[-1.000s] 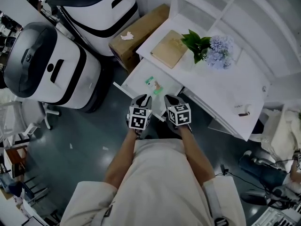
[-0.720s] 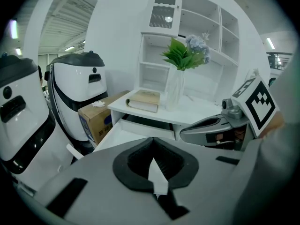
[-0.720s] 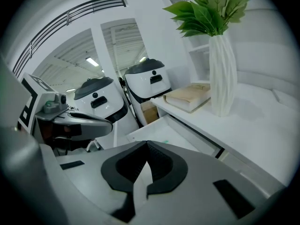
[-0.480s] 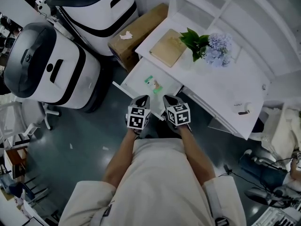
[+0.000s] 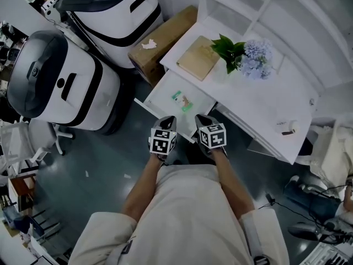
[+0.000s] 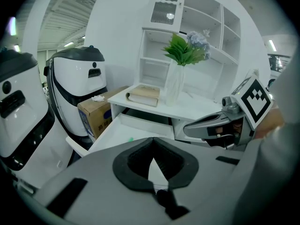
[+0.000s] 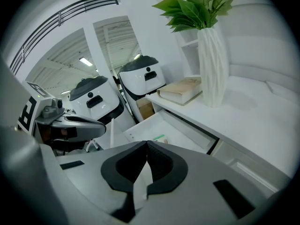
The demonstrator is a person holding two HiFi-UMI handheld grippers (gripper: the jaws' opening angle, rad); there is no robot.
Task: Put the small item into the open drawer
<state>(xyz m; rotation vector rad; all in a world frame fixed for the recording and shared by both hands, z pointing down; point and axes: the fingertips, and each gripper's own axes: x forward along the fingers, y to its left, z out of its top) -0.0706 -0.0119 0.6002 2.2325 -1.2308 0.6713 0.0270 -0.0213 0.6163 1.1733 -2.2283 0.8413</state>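
The white drawer stands pulled open under the desk. A small green and white item and a small tan piece lie on its floor. Both grippers hover side by side at the drawer's front edge, above the floor. My left gripper is shut with nothing between its pads. My right gripper is shut and empty too. In the left gripper view the drawer lies just past the closed jaws, with the right gripper beside them. The right gripper view shows the green item ahead of its closed jaws.
On the white desk lie a tan book, a vase of green leaves and pale blue flowers, and a small object near the right edge. A cardboard box and two large white machines stand left of the drawer.
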